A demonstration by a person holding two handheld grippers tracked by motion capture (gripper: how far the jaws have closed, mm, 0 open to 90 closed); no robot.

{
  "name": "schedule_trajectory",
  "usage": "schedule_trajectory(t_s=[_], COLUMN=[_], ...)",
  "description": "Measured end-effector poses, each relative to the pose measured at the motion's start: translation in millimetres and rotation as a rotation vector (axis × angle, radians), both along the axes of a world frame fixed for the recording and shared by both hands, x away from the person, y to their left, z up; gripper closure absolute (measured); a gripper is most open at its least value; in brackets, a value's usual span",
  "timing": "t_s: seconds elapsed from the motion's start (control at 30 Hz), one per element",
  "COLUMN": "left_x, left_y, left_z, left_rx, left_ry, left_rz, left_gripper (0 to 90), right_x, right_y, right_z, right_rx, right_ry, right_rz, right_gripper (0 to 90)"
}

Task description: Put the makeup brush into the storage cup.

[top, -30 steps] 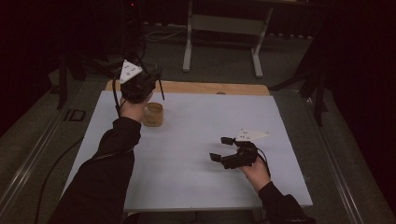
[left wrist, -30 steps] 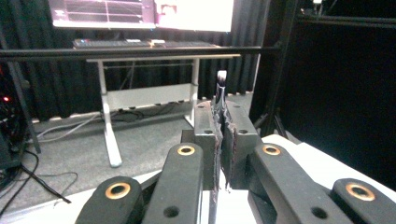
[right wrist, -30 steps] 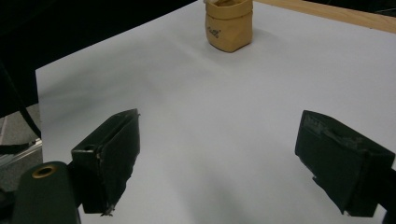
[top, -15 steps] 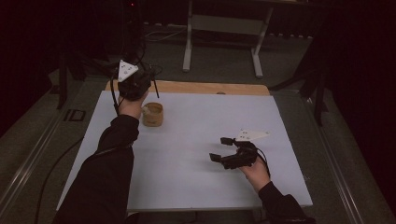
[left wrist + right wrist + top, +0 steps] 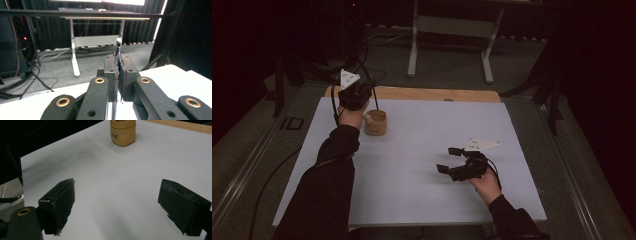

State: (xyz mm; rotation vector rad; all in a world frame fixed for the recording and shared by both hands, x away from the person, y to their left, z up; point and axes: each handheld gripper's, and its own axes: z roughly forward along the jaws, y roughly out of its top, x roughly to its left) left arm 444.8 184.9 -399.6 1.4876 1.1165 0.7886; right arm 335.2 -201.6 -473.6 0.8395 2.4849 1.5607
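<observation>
Left gripper [image 5: 357, 95]: raised at the table's far left, jaws clamped on a thin metal utensil [image 5: 118, 47] that sticks up between them.
Pouch [image 5: 375, 122]: small tan pouch standing upright on the white table [image 5: 422, 150], just beside and below the left gripper.
Right gripper [image 5: 451, 161]: near the table's right, well apart from the pouch, jaws spread wide with nothing between them.

High view above the near edge, facing forward-down, right gripper view low, close, sharing the tan paper bag [image 5: 375, 122] at 12 o'clock [image 5: 123, 132], left gripper view facing the room.
</observation>
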Motion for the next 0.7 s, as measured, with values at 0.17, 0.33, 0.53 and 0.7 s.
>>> schedule_trajectory(t_s=[0.17,0.33,0.53,0.7], left_x=[4.4,6.0,8.9,11.7], left_y=[3.3,4.7,3.6,4.3], left_z=[-9.1,-17.7,-27.9,-35.4], left_rx=[0.002,-0.001,0.005,0.008], left_ry=[0.024,0.051,0.089,0.128], left_rz=[0.009,0.013,0.004,0.000], left_gripper=[85.7,85.7,85.6,85.6], right_x=[-0.1,0.7,0.4,0.2], right_y=[0.2,-0.7,0.2,0.2], right_z=[0.0,-1.4,-1.4,-1.8], right_rx=[-0.003,-0.003,-0.004,-0.004], right_ry=[0.000,0.007,0.006,0.011], right_rz=[0.003,0.003,0.006,0.006], right_gripper=[14.0,14.0,14.0,14.0])
